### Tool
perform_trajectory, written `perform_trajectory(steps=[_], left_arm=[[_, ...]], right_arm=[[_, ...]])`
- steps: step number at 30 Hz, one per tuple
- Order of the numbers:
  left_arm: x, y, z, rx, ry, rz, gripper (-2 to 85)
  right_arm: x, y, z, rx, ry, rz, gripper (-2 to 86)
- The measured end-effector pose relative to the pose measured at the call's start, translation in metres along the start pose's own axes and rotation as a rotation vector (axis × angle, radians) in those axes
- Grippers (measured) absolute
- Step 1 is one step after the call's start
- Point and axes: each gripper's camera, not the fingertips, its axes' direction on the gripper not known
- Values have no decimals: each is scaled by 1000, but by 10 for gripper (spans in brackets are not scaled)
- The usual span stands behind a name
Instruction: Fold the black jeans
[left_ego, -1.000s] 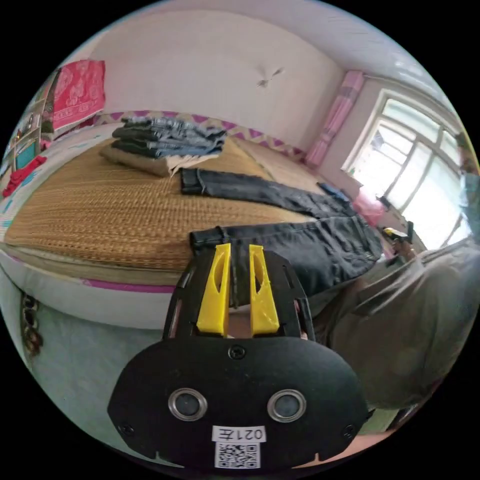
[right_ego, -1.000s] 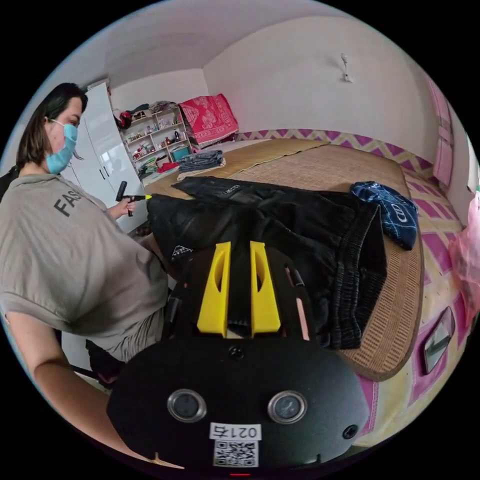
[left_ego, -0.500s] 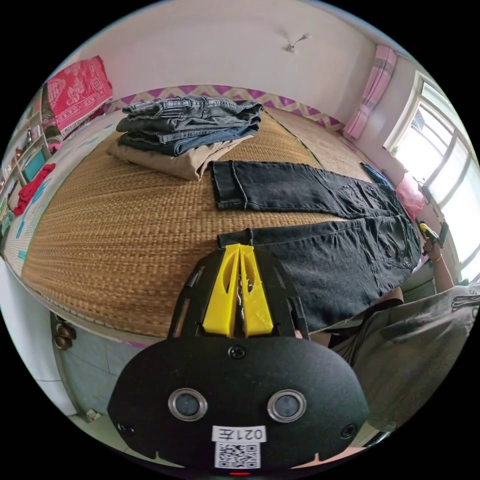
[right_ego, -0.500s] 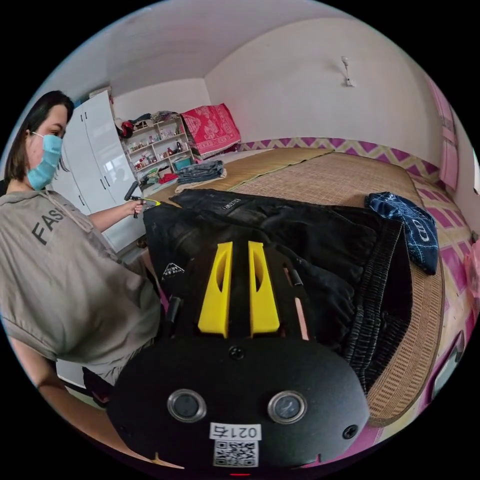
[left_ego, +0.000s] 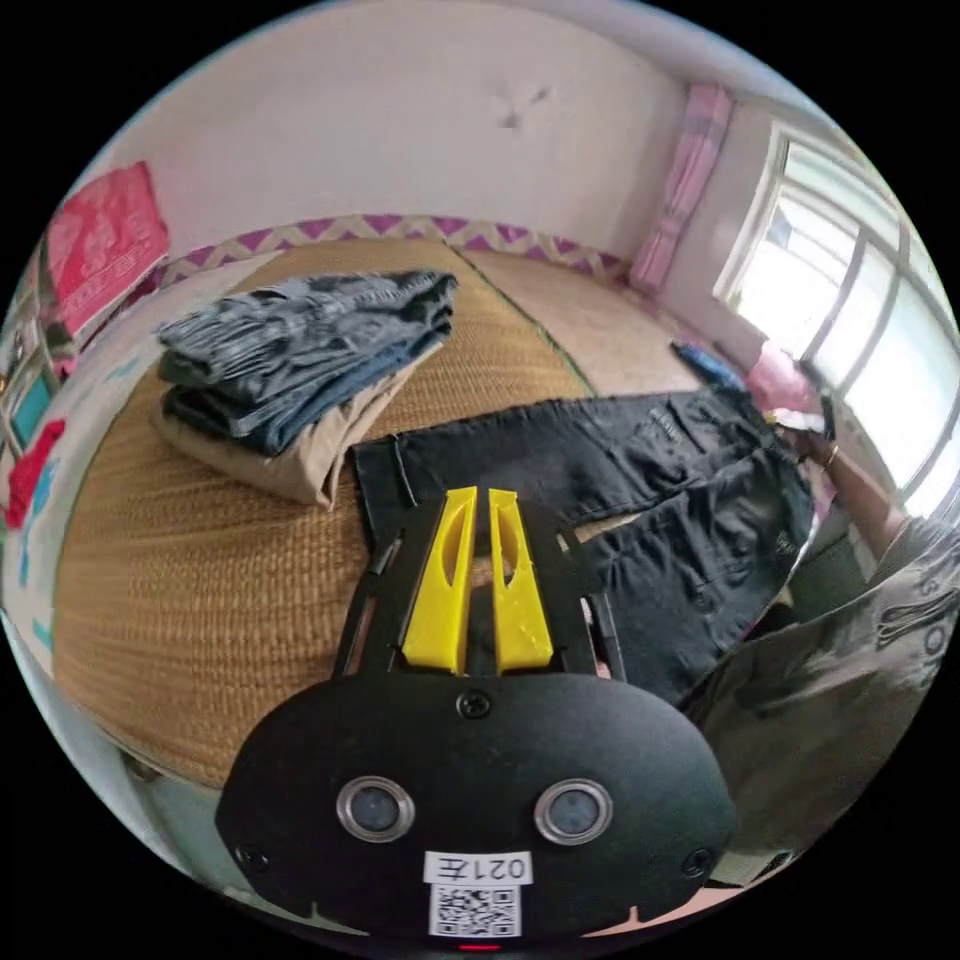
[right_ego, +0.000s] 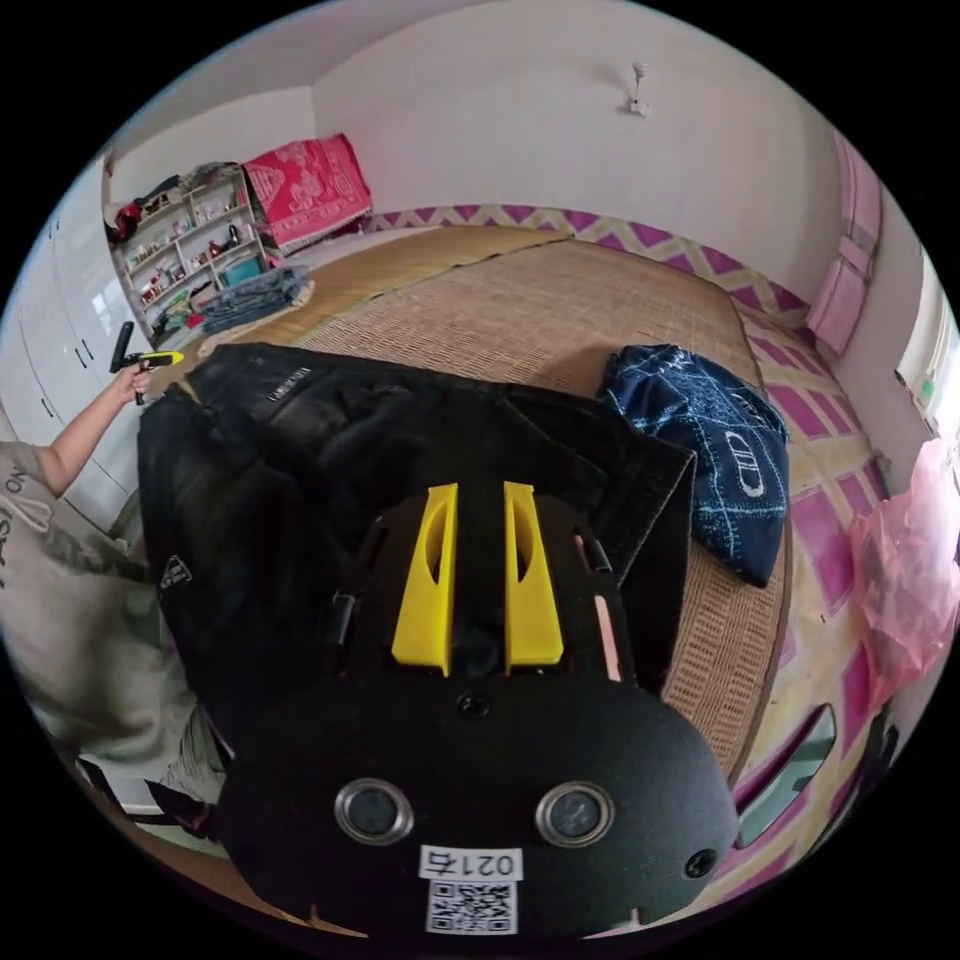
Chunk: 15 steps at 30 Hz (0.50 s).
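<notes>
Your black jeans (left_ego: 650, 490) lie flat on the coarse woven straw mat (left_ego: 200, 560) of the bed. Your left gripper (left_ego: 477, 500), yellow wedge fingers nearly closed, pinches a hem; your right gripper (right_ego: 478, 495), fingers parted, holds waistband denim between them.

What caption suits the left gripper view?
Left claw over the black jeans on a woven mat.

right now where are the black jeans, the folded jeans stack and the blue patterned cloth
black jeans (left_ego: 610, 460), left gripper view, on the far leg
folded jeans stack (left_ego: 300, 350), left gripper view, on its top
blue patterned cloth (right_ego: 715, 445), right gripper view, on its middle
</notes>
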Motion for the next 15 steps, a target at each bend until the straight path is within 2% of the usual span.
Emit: perform_trajectory(steps=[3, 6, 8, 12, 15], left_arm=[[1, -37, 50, -151, -35, -49, -6], [2, -53, 62, -129, -35, -57, -9], [1, -59, 67, -125, -31, -65, -9], [1, -71, 81, -84, -6, -88, -10], [0, -86, 97, -55, 43, -115, -10]], right_arm=[[2, -34, 25, -48, 32, 21, 71], [-5, -55, 70, -305, 244, -18, 30], [-14, -57, 73, -301, 271, -87, 15], [10, -52, 64, -247, 191, 107, -5], [-10, -48, 70, -270, 354, -14, -9]])
